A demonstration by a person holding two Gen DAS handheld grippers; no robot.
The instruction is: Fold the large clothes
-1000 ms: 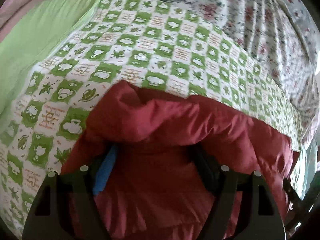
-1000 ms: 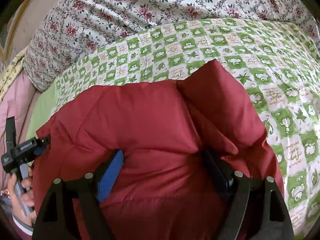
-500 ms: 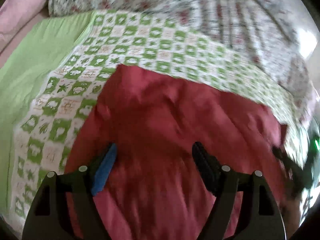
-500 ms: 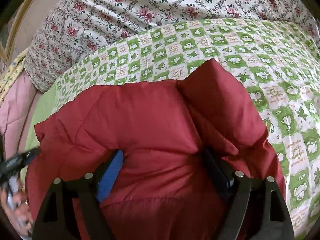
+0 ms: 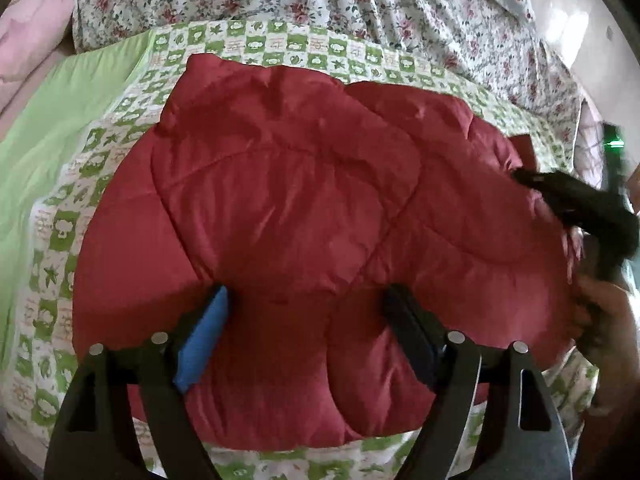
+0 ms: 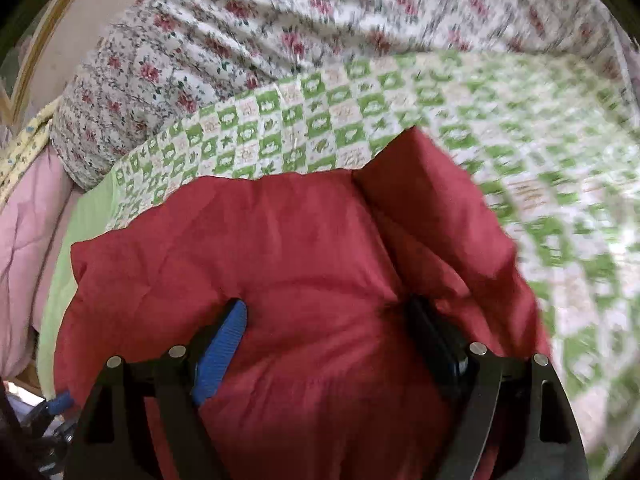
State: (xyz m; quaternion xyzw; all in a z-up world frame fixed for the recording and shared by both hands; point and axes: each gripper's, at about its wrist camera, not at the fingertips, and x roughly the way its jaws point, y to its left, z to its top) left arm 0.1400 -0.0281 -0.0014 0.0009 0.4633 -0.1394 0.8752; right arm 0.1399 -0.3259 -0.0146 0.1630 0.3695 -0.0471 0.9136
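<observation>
Red quilted jacket bunched between jaws of both grippers

Bedding on a bed

A green-checked sheet covers the middle; a floral quilt is bunched at the far side, pink bedding at left.

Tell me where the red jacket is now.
The red jacket lies on the green checked sheet, filling the middle of both views, below the floral quilt.
</observation>
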